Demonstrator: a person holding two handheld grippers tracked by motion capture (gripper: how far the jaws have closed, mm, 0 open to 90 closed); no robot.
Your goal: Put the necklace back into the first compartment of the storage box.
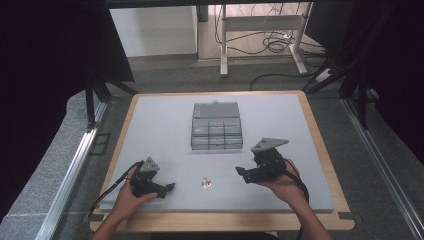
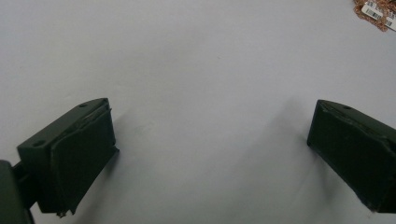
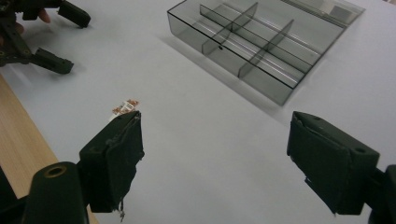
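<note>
A clear grey compartment box (image 1: 216,127) with its lid open lies at the middle of the grey mat; its divided tray (image 3: 261,44) looks empty. A small copper-coloured item with white labels (image 1: 206,183) rests on the mat near the front, between both hands. It appears at the top right corner (image 2: 376,11) of the left gripper view and beside the left jaw (image 3: 126,107) in the right gripper view. My left gripper (image 1: 167,189) is open, low over the mat, left of the item. My right gripper (image 1: 242,174) is open too, right of the item.
The grey mat (image 1: 165,125) covers a wooden table (image 1: 320,135) with a bare wood rim. Metal rails run along both sides. Behind the table stand a white frame and loose cables on the floor (image 1: 270,45). The other hand's gripper (image 3: 46,60) shows far off.
</note>
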